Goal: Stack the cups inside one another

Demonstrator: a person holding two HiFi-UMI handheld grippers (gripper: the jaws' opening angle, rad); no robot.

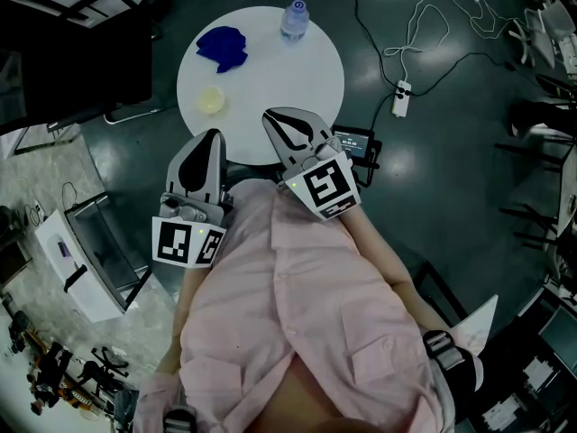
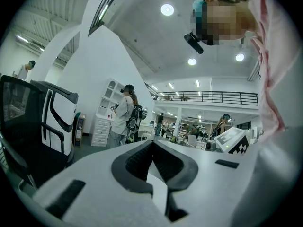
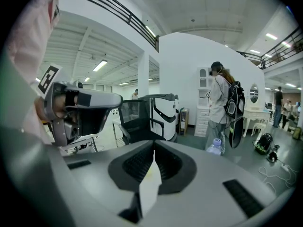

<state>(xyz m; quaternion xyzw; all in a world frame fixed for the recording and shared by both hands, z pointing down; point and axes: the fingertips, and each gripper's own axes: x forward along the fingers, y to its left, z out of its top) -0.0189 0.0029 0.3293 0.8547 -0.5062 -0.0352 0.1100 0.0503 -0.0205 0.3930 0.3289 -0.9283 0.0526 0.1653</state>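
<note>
The left gripper [image 1: 213, 139] and the right gripper [image 1: 275, 117] are held closed on nothing at the near edge of the round white table [image 1: 297, 79], where the pale yellow cup [image 1: 211, 100], apparently upright, is found straight ahead of the left gripper, judged the nearer.

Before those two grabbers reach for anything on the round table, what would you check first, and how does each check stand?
1. Left gripper empty: ok, its jaws are together with nothing between them.
2. Right gripper empty: ok, it is shut on nothing.
3. Jaws open enough to take a cup: not ok, both are shut.
4. A cup within view on the table: ok, a yellowish cup stands near the left edge.
5. A second cup to stack with it: cannot tell, the blue thing has no clear shape.
6. Bottle out of the way: ok, it stands at the far edge.
</note>
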